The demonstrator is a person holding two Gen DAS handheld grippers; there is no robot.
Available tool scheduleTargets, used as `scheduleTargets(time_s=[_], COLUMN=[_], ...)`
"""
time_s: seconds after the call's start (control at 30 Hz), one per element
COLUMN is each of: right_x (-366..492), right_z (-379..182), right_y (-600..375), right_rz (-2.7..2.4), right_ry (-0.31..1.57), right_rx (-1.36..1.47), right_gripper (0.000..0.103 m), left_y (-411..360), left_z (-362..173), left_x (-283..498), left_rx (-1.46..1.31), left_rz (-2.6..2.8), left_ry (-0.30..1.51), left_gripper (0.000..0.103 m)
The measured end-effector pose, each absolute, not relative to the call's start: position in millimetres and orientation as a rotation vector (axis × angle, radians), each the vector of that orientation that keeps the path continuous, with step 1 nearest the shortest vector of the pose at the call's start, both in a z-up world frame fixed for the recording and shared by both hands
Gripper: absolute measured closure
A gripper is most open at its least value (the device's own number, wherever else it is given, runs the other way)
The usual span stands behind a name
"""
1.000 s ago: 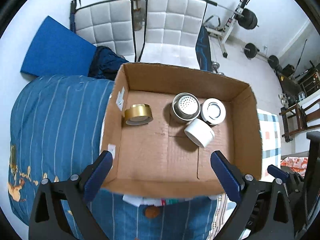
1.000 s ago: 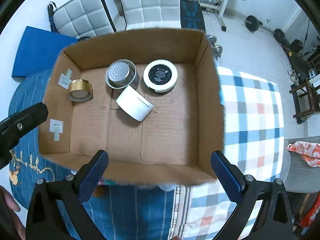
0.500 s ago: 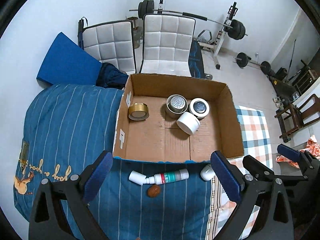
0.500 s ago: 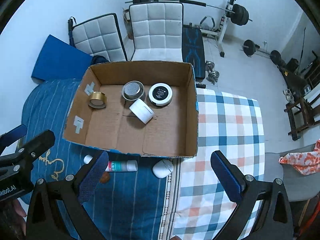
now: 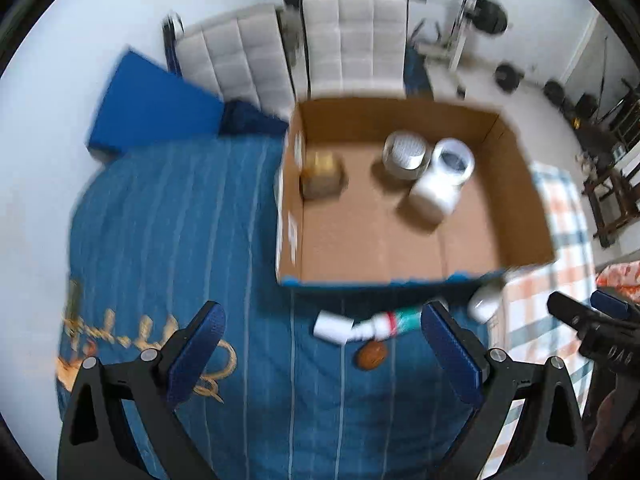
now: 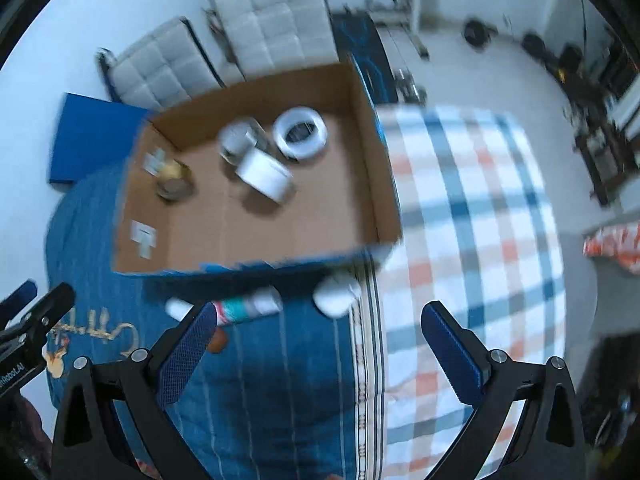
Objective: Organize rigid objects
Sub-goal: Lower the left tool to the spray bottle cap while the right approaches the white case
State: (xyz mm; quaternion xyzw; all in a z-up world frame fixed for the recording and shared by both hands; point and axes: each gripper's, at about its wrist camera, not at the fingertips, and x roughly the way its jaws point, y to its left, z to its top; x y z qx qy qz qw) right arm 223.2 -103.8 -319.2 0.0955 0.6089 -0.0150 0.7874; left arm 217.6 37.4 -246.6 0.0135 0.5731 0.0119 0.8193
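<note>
Right now both the left gripper and the right gripper hang spread wide and empty above the blue striped bedspread. Just beyond lie a white-capped tube and a small white jar, outside the brown cardboard box holding earlier items. Everything is blurred; a hasty pinch could roll the tube away.

Left gripper: I pull it further back from the cardboard box; the tube now lies between its open fingers.
Right gripper: likewise backed off, swung rightward.
Sharpness: both views blurred.
</note>
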Motion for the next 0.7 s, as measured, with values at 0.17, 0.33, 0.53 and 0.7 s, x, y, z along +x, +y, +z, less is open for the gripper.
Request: scheduleTargets(time_s=[0.17, 0.33, 0.53, 0.7], right_x=[233.4, 243.6, 255.0, 255.6], right_z=[-402.5, -456.1, -487.2, -494.1], right_y=[-114.9, -118.9, -107.7, -100.0], right_rz=[-0.060, -0.099, -0.134, -0.167], right_ry=[1.435, 1.495, 1.496, 1.495], right_rx=[0.283, 0.372, 0.373, 0.318], right_gripper=[0.012, 0.021, 0.031, 0.044], left_y=[49.7, 67.2, 74.8, 68.9], left_z=[-334.1, -388.2, -412.7, -430.4], left_x=[231.8, 241.9, 250.7, 254.7], left_rx=[-0.030, -0.213, -0.295, -0.266], left_rz=[0.010, 0.023, 0.036, 0.044], left_ry=[1.402, 1.504, 1.544, 1.583], left_gripper=[0.003, 0.009, 0.018, 0.037])
